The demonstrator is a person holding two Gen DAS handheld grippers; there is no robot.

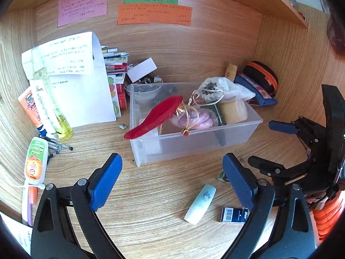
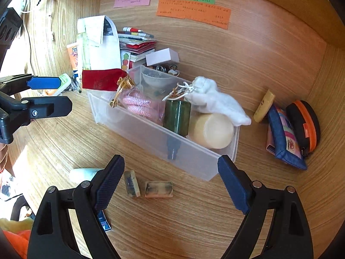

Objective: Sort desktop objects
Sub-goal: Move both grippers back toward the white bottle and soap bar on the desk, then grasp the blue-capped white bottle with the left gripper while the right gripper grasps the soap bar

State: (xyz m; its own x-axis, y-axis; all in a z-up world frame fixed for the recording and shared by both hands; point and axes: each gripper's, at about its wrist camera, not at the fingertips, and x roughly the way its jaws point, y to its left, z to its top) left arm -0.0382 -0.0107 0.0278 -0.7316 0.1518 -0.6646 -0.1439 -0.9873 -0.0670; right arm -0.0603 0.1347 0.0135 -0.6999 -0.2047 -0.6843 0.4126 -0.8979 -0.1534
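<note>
Cluttered wood-grain table set in a wooden alcove.

A clear plastic bin stands mid-table. In front of it lie a pale mint tube, a dark blue barcoded packet and two smudged erasers, close together. At the left edge are a white-and-orange bottle, some pens, a tall yellow bottle and white papers propped beside stacked booklets. At the far right are a tan tube, a blue pouch and a black case with orange zip.

Bright, even daylight, perhaps from the left, soft shadows, sharp centre — heavy fisheye bending, dark corners
</note>
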